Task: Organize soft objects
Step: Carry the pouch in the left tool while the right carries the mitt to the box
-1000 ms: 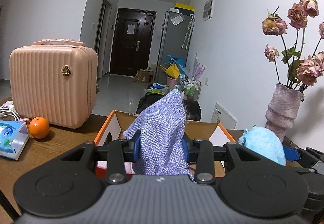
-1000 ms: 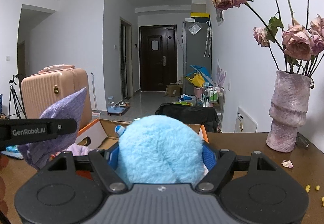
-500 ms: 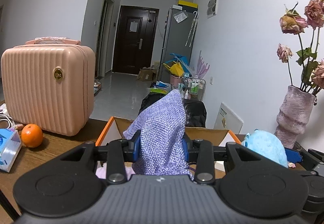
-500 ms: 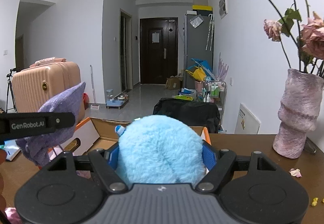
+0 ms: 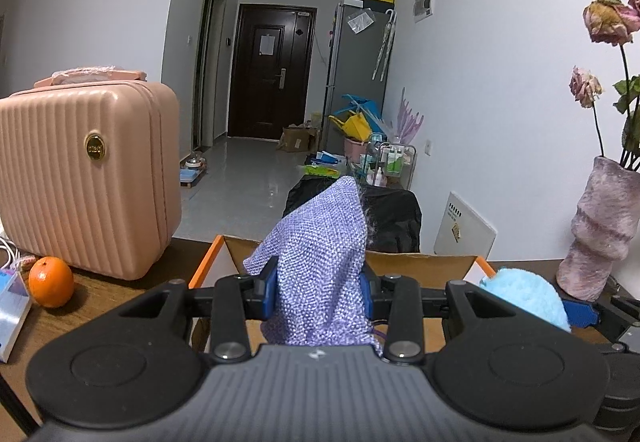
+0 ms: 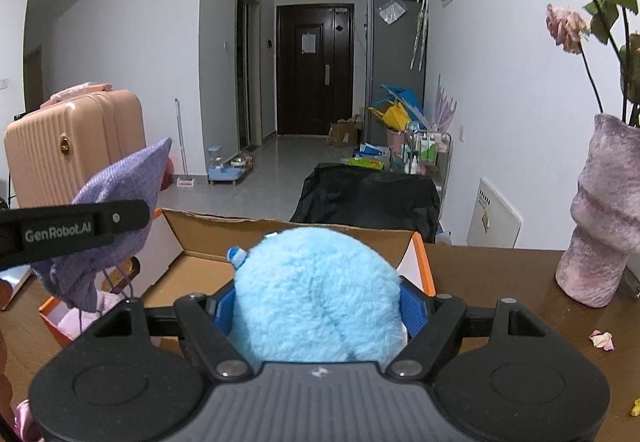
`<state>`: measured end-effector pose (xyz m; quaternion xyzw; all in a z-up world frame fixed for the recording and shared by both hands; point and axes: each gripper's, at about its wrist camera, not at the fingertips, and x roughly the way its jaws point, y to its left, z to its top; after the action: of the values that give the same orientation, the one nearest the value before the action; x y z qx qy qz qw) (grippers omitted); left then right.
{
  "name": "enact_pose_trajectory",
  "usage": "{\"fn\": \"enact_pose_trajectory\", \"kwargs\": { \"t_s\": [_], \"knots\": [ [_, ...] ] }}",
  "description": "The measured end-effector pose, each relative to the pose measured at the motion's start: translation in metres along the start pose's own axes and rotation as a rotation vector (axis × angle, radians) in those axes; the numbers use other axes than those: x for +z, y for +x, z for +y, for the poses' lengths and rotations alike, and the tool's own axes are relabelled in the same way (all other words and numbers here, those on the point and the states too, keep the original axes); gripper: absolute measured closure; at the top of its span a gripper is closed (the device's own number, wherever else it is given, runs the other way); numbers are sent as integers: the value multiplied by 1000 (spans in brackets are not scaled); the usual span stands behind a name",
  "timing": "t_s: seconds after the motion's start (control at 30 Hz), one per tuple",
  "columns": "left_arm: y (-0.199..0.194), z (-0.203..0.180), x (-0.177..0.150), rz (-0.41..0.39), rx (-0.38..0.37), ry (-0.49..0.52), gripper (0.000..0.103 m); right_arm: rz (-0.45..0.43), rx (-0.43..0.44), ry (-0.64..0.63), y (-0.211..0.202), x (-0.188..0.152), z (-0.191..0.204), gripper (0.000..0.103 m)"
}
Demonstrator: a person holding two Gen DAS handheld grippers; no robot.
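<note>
Left wrist: purple pouch [image 5: 320, 266] (seemingly gripped)

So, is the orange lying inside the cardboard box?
No, the orange sits on the table beside the pink case, outside the box.

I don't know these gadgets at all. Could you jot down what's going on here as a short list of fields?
left gripper: jaws shut on purple knitted pouch
right gripper: jaws shut on fluffy blue toy
open cardboard box: on the wooden table, just ahead of both grippers
in the box: something pink
left of the box: pink suitcase, orange
right of the box: vase of dried roses
</note>
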<state>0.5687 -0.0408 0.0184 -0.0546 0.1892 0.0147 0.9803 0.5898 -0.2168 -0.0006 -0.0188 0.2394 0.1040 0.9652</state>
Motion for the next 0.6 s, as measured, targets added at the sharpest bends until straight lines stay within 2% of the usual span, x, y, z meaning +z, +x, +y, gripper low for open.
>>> {"fn": "enact_pose_trajectory", "kwargs": {
  "t_s": [0.6],
  "knots": [
    [29,-3,-11,72,28,48,65,65,-11,-9,33,-1,5,26]
  ]
}}
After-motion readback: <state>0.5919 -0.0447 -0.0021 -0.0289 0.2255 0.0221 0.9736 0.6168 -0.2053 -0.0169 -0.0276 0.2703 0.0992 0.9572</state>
